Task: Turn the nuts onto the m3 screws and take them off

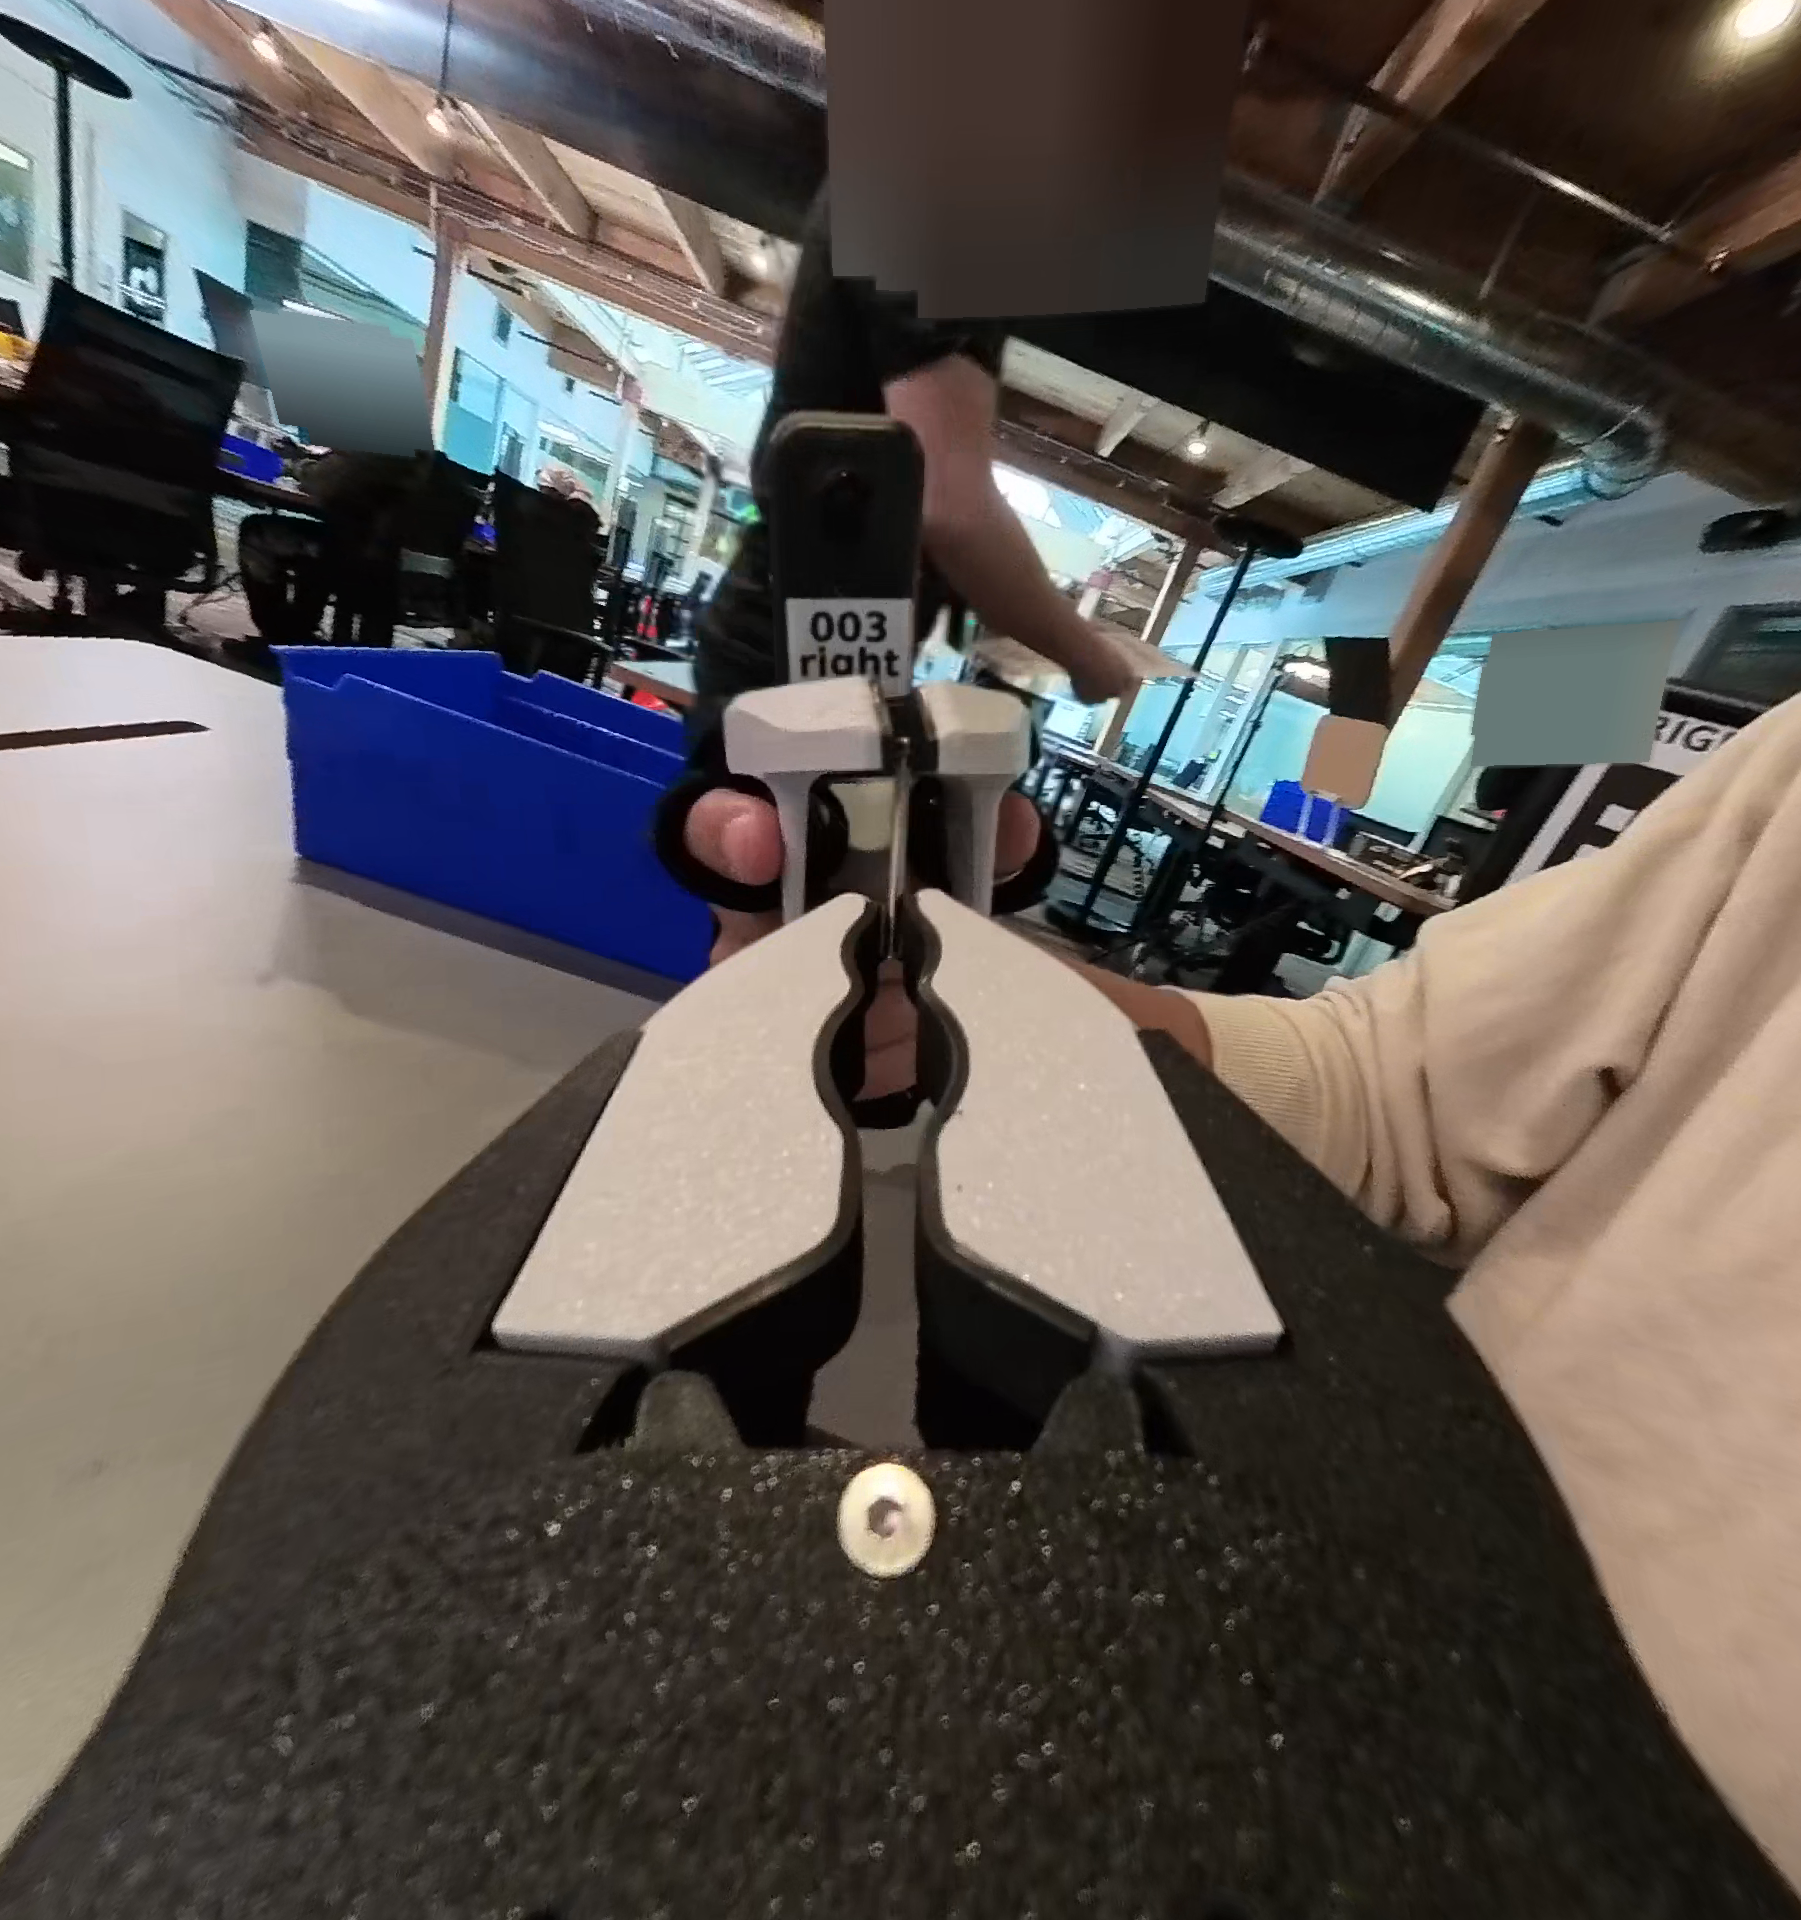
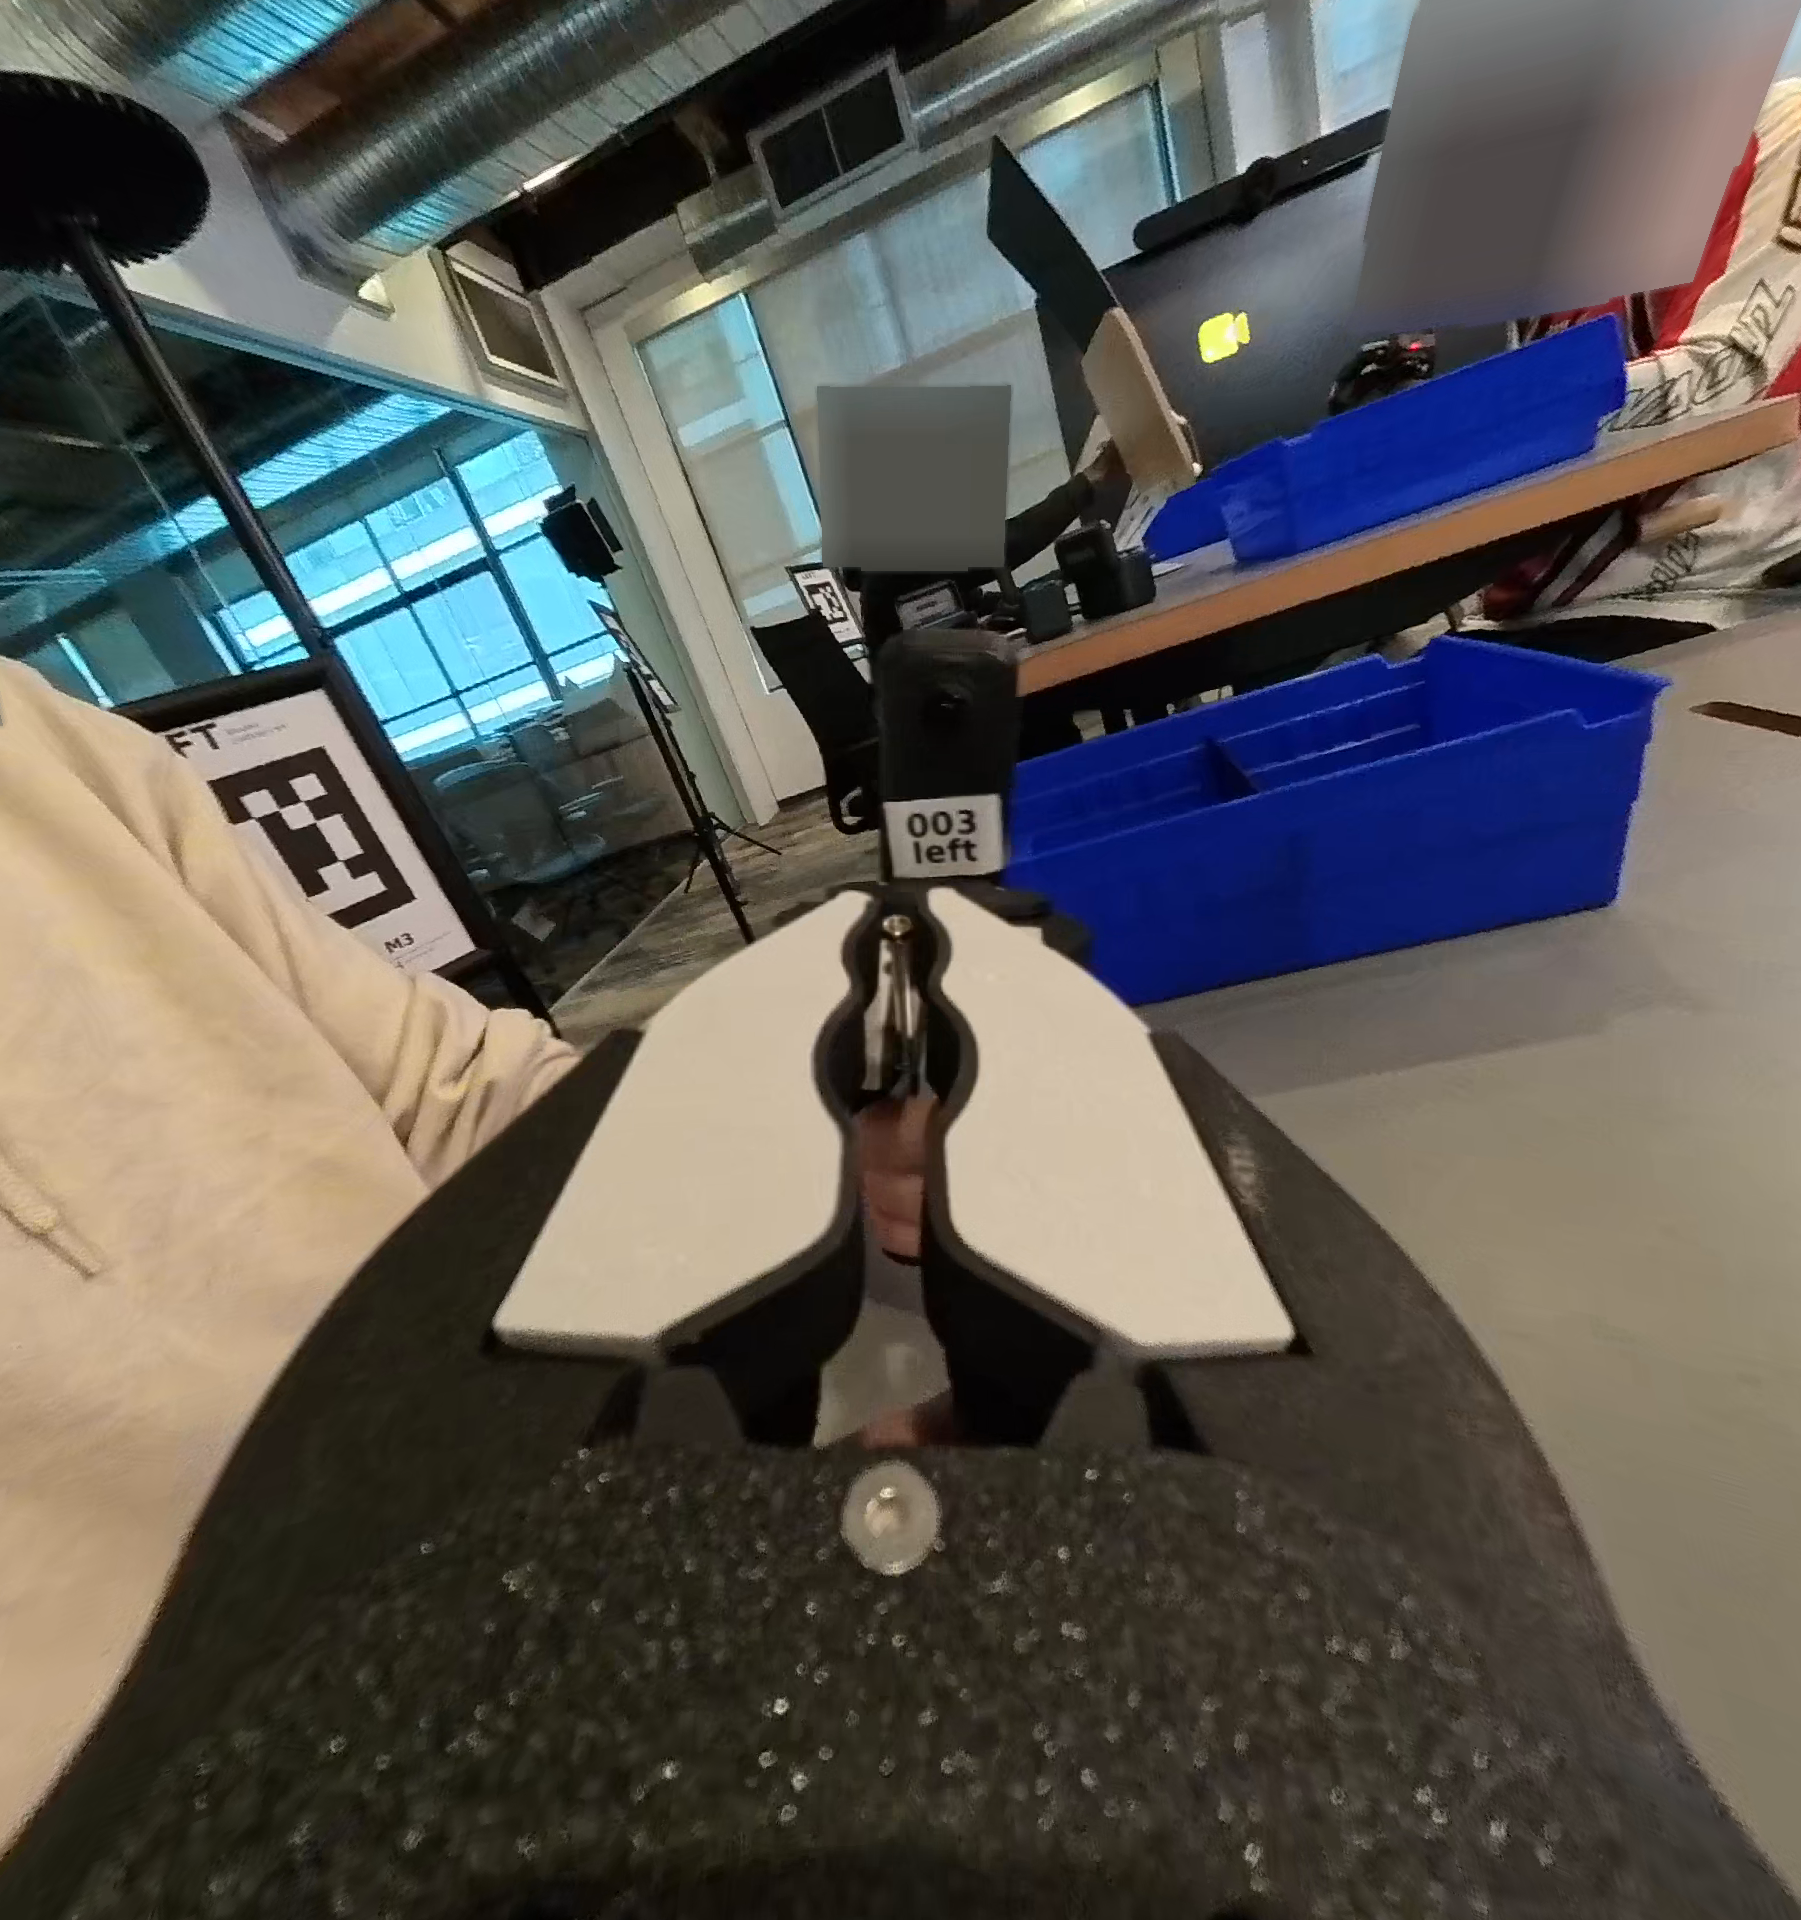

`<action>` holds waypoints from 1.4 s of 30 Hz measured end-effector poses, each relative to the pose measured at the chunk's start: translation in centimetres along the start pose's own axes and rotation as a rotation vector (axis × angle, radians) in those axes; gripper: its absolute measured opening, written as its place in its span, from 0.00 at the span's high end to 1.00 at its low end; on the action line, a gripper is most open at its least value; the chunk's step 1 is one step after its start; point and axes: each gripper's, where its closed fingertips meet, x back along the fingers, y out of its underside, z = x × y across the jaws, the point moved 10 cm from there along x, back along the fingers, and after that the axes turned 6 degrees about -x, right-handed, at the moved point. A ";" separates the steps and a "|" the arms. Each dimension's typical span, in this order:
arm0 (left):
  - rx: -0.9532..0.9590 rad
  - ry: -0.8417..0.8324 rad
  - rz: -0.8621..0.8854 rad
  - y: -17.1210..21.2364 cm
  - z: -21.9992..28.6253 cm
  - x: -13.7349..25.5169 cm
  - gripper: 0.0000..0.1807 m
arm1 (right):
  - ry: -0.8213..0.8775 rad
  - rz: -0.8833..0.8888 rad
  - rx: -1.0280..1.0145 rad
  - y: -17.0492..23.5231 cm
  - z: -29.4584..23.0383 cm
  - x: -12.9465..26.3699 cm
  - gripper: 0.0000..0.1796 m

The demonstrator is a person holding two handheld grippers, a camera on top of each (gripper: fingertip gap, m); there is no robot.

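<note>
Mid-threading step I reckon: left gripper is nipped narrow on the screw running toward 12 o'clock, and the right gripper is pinched on its far end. The nut is too tiny to spot there. Next move needs a straight, gentle twist. Writing-wise there's a white sticker on each camera stalk and a checker-marker board at 9 o'clock – no brands

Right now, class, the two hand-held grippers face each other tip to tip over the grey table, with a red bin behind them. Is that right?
Not quite: the bin is blue, not red, as the right wrist view shows. The left hand-held gripper and right hand-held gripper do meet tip to tip over the grey table.
</note>
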 end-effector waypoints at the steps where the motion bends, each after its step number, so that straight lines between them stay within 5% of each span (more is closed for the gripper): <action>1: -0.009 -0.009 -0.003 -0.1 0.0 0.0 0.98 | 0.019 0.002 -0.001 0.0 0.0 0.0 0.97; 12: -0.289 -0.406 -0.144 -0.8 0.4 -0.5 0.98 | 0.444 0.137 0.057 0.8 -0.5 -0.4 0.96; 17: -0.184 -0.275 -0.094 -1.0 0.4 0.0 0.98 | 0.209 0.165 0.045 1.0 -1.0 1.1 0.84; 25: -0.075 -0.045 -0.048 -0.9 1.0 -0.2 0.98 | -0.029 0.092 -0.036 0.6 -0.4 1.0 0.94; 30: -0.089 -0.088 -0.060 -0.8 0.8 -0.3 0.98 | 0.059 0.095 -0.023 0.6 -0.3 0.8 0.97; 42: -0.429 -0.516 -0.159 -0.6 1.5 -1.3 0.98 | 0.420 0.305 -0.088 1.8 -1.1 0.0 0.97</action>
